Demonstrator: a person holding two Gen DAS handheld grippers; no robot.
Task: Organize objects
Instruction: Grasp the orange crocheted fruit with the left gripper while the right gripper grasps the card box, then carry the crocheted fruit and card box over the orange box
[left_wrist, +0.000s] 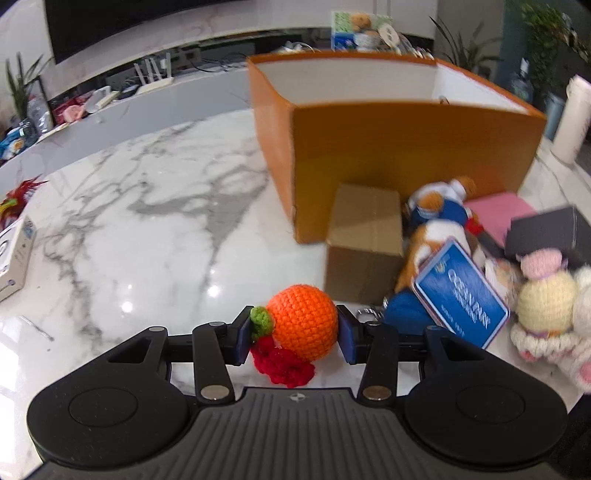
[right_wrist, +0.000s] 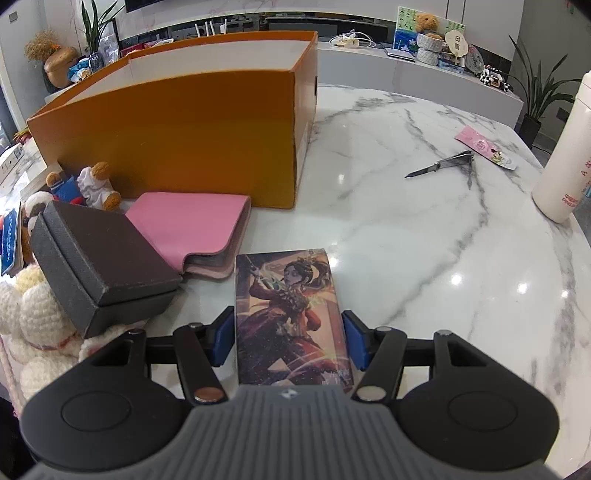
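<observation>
— What does the left hand-held gripper (left_wrist: 295, 334) have?
— It squeezes a knitted orange (left_wrist: 303, 321) over the bench (left_wrist: 147, 229).
— And the right hand-held gripper (right_wrist: 288, 339)?
— It grips a picture box (right_wrist: 288, 314) near the big orange box (right_wrist: 177, 147).

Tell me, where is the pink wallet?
In the right wrist view, the pink wallet lies left of centre on the marble table, before the orange box, beside the dark box.
</observation>
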